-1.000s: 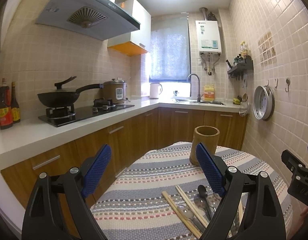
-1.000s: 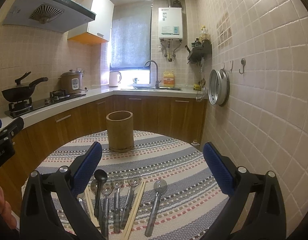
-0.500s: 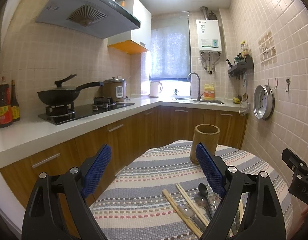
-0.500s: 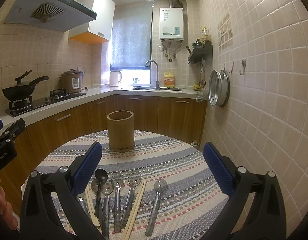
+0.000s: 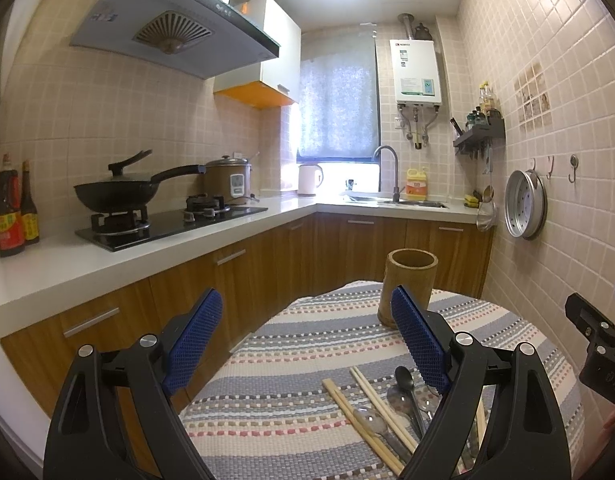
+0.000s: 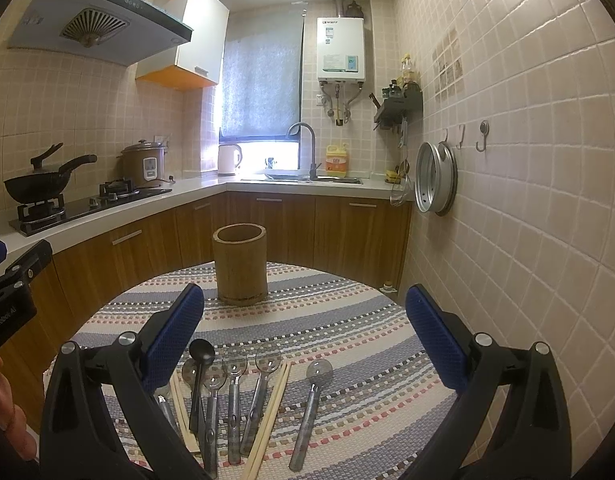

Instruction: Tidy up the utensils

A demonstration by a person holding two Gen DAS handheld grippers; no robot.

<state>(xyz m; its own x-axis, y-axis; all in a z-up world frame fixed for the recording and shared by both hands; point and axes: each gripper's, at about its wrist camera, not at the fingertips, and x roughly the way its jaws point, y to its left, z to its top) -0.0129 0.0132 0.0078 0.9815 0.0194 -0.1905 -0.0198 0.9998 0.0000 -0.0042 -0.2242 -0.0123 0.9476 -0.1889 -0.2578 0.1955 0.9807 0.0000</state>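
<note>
Left tool (image 5: pixel 303 344) jaws wide apart, empty; right tool (image 6: pixel 305 338) likewise, level.

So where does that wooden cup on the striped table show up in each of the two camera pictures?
Left wrist view: the wooden cup stands right of centre, its base partly hidden behind a blue pad of the left gripper.
Right wrist view: it stands left of centre, fully visible, beyond the spoons.
Shared landmark: the white water heater on the back wall.
</note>
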